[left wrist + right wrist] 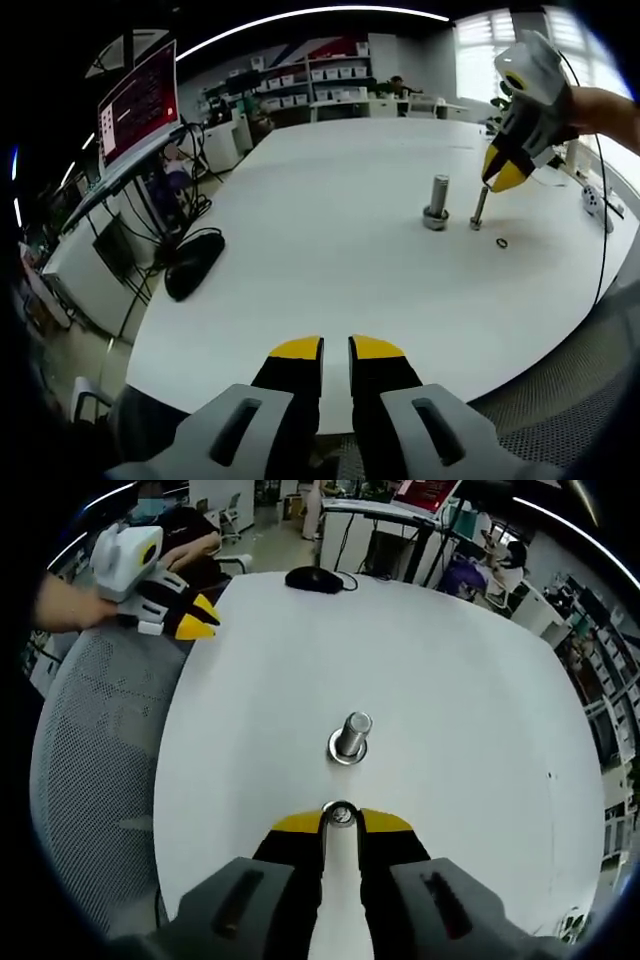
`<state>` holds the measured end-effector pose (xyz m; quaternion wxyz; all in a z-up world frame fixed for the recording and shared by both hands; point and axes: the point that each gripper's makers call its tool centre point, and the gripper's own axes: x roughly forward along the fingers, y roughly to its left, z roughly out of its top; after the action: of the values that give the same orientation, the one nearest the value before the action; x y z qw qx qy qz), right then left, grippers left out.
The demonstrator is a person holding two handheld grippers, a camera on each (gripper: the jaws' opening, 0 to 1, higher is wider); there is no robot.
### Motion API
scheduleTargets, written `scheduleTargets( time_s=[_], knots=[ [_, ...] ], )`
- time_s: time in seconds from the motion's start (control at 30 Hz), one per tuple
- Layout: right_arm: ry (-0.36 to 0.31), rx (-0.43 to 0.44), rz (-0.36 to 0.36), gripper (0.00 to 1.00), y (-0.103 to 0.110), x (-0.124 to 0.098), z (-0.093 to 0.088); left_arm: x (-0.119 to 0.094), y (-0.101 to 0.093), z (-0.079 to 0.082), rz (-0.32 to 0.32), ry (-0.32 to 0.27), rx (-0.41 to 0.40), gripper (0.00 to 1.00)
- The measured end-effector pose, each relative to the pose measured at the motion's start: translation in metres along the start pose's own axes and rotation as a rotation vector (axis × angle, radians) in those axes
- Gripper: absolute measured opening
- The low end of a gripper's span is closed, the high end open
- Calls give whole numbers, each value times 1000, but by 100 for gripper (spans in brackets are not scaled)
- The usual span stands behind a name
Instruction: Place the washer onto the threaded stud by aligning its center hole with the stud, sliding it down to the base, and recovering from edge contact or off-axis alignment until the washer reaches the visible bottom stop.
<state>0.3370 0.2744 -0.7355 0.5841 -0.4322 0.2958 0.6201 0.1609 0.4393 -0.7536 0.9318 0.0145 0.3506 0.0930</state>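
A thin threaded stud (479, 208) stands upright on the white table (330, 240). A small dark washer (501, 242) lies flat on the table just beside its base. My right gripper (503, 178) hangs over the stud, tips at its top. In the right gripper view the stud's round top (340, 815) sits between the yellow fingertips (298, 824) of my right gripper (340, 823), which close narrowly on it. My left gripper (336, 349) stays low at the table's near edge, jaws together with nothing between them. It also appears far off (198, 618), held by a hand.
A thicker bolt with a nut at its base (437, 203) (350, 737) stands a short way from the stud. A black pad (192, 262) lies at the table's far side. A mesh chair (95, 750) is at the table's edge, with desks, shelves and a monitor (140, 100) beyond.
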Motion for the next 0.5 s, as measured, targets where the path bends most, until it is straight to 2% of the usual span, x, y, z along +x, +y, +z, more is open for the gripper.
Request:
scheduleTargets(
  time_s=[0.5],
  knots=[
    [55,-64,36,14,4,9,0,0,-1,1,-3,-2,-5,8]
  ],
)
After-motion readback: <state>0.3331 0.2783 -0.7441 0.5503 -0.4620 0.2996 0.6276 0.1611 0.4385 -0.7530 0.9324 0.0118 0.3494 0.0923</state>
